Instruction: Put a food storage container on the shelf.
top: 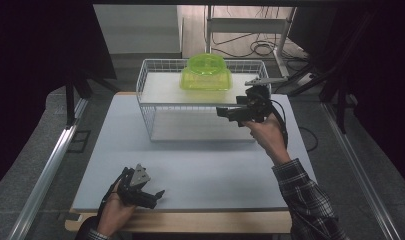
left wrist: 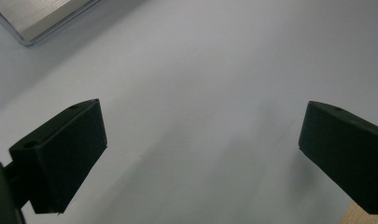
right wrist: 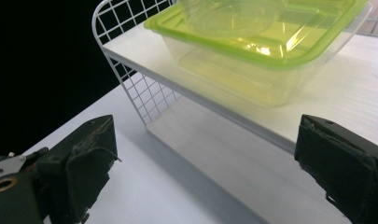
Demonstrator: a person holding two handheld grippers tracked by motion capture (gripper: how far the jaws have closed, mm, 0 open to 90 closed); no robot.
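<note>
A clear box with a yellow-green lid [top: 206, 79] stands on the upper shelf of a white wire rack [top: 145, 85], with a round green bowl [top: 206, 64] on top of it. My right gripper [top: 225, 112] hovers at the rack's right front corner, pointing left, open with nothing between its jaws. In the right gripper view the box [right wrist: 252, 51] sits above and beyond the open right gripper [right wrist: 205, 172], on the white shelf board [right wrist: 354, 93]. My left gripper [top: 157, 197] rests near the table's front left edge, open and empty; the left gripper [left wrist: 200, 154] faces bare table.
The pale table top [top: 200, 170] spreads in front of the rack. A metal rail [top: 50, 165] runs along the left side of the table and shows as the rail [left wrist: 37, 18] beyond the left jaws. Cables and a frame lie on the floor behind the rack.
</note>
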